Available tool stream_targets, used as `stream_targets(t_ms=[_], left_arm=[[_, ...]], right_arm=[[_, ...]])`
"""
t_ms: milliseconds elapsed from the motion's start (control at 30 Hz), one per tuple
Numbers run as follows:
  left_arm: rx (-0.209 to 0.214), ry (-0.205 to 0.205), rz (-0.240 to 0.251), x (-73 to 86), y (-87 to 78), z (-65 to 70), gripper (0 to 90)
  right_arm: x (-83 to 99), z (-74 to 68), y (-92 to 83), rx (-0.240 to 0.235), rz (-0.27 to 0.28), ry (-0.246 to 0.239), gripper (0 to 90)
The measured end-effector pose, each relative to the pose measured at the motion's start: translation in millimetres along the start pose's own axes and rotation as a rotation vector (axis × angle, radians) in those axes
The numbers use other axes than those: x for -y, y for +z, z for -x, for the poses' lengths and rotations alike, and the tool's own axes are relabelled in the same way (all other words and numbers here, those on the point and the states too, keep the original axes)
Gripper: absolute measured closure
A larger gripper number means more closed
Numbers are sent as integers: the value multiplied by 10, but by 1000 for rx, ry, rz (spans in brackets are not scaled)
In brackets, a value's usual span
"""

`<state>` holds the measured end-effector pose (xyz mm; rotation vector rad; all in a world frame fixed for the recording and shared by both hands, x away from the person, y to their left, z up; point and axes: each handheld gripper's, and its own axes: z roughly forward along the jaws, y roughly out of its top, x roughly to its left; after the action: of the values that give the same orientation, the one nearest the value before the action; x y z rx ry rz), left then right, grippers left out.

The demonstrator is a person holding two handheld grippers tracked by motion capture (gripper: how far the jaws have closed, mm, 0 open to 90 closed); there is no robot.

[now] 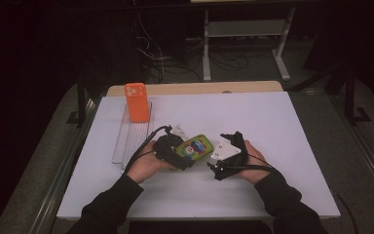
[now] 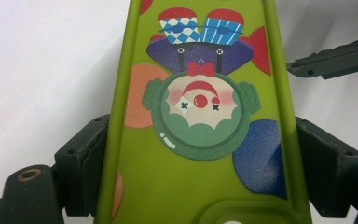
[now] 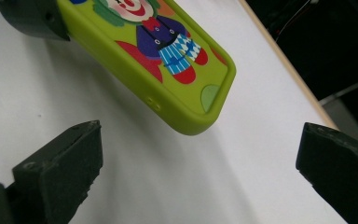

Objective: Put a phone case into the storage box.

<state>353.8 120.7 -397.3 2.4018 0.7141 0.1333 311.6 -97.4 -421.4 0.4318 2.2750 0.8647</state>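
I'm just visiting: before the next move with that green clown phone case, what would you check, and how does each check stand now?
1. Left gripper clamped on the green clown-print phone case: ok, a jaw presses each long edge.
2. Right gripper ready to take it: ok, jaws wide open, nothing between them.
3. Case's free end within the right gripper's jaws: not ok, it lies ahead of them.
4. White tabletop beside the case free of obstacles: ok.
5. Orange phone case on the wire rack out of the way: ok.
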Motion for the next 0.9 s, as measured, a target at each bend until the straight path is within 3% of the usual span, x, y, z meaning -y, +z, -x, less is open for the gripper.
stream_targets(t_ms=[167, 367, 433, 533, 633, 733, 900], left_arm=[[0, 6, -2, -2, -2, 2, 154], [5, 2, -12, -2, -9, -1, 154], [3, 2, -10, 0, -7, -3, 154], [3, 18, -23, -1, -16, -14, 154], [4, 0, -9, -1, -8, -1, 154], [2, 29, -36, -5, -25, -20, 154], [3, 20, -27, -2, -17, -15, 154]], right_arm=[[-13, -48, -3, 60, 5, -116, 1], [-21, -122, -10, 123, 23, -209, 1], [-23, -111, -15, 141, 18, -307, 1], [-17, -152, 0, 194, 35, -390, 1], [-12, -205, 7, 222, 55, -418, 1], [-6, -246, 18, 263, 52, -488, 1], [7, -320, 27, 303, 44, -536, 2]])
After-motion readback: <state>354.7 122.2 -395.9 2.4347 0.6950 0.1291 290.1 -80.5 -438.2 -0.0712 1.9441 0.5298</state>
